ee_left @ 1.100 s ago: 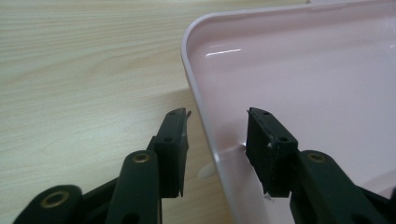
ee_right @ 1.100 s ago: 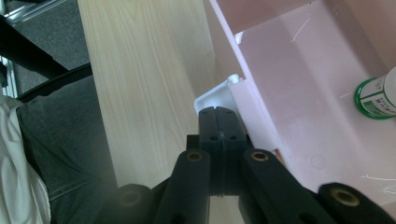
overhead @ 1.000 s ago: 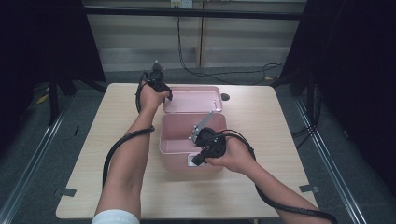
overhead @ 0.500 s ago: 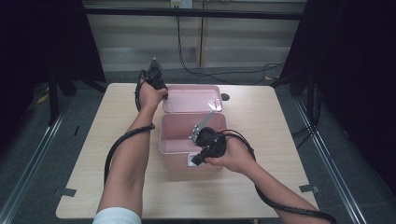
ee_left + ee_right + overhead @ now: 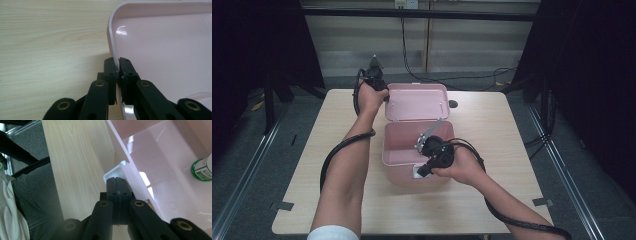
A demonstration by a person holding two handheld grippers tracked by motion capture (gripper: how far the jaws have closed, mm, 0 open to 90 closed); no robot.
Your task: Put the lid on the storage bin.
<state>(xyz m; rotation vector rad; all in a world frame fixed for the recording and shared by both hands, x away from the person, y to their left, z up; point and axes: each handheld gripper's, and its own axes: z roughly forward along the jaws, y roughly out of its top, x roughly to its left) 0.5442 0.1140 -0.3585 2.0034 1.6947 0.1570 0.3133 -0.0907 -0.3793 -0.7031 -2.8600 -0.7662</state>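
Now the left gripper [image 5: 117, 65], jaws just closing, clamps the rim of the pink plastic box's open lid [image 5: 160, 45]; the right gripper [image 5: 116, 185], jaws together, seemingly pinches the box's [image 5: 402, 137] white front latch [image 5: 113, 173].

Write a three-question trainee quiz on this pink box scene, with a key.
1. True or false: the left gripper pinches the rim of the open pink lid.
2. What lies inside the pink box? A) a green-capped container B) a spoon C) a sponge
3. What does the right gripper press against?

Key: 1 true. 2 A, the green-capped container. 3 The white latch on the box's front wall, jaws closed.
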